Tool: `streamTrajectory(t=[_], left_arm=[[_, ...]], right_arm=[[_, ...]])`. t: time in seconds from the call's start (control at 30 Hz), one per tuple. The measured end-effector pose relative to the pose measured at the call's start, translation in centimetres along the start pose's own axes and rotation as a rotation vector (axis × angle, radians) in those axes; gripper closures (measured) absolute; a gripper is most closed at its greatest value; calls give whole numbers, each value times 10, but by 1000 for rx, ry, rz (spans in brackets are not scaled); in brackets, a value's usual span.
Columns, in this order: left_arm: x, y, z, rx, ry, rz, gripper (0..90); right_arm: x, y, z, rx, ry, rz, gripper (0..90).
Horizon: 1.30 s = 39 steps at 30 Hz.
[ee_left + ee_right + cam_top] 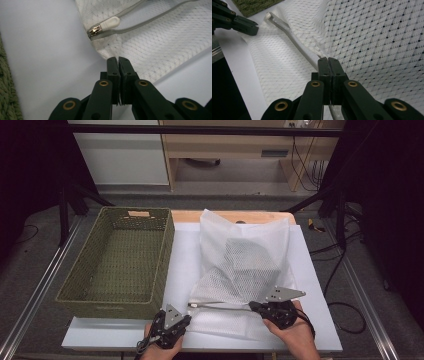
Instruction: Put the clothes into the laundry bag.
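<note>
Near the desk's front edge, the right tool (329, 60) is clamped on the mesh bag's (245, 260) zipper seam; the left tool (118, 59) has its jaws together on the bag's corner fabric.

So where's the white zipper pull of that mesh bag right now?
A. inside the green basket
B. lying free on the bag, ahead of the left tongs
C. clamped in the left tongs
B: in the left gripper view the zipper pull lies untouched beyond the shut left tongs.

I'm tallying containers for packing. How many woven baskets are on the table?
1. The olive-green rectangular woven basket stands on the left side of the white table, beside the white mesh zip bag. None other shows, though the bag's dark contents cannot be made out.
</note>
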<state>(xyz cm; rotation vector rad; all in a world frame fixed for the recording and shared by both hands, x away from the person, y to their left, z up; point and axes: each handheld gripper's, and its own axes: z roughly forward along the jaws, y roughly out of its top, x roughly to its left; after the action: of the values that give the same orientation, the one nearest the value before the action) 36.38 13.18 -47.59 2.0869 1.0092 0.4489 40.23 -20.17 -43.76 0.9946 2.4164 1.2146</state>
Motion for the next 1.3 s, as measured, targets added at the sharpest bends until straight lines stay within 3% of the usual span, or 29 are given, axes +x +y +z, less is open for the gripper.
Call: streamTrajectory(t=[0.8,1.07,1.3], left_arm=[[-12,-12,-9,3,-20,6,872],[-11,-12,-8,-4,7,-8,680],[-8,-11,-9,-14,35,-25,530]], right_arm=[[6,-20,5,118,37,-3,893],[6,-20,11,108,30,-17,873],[6,-19,10,87,20,-26,781]])
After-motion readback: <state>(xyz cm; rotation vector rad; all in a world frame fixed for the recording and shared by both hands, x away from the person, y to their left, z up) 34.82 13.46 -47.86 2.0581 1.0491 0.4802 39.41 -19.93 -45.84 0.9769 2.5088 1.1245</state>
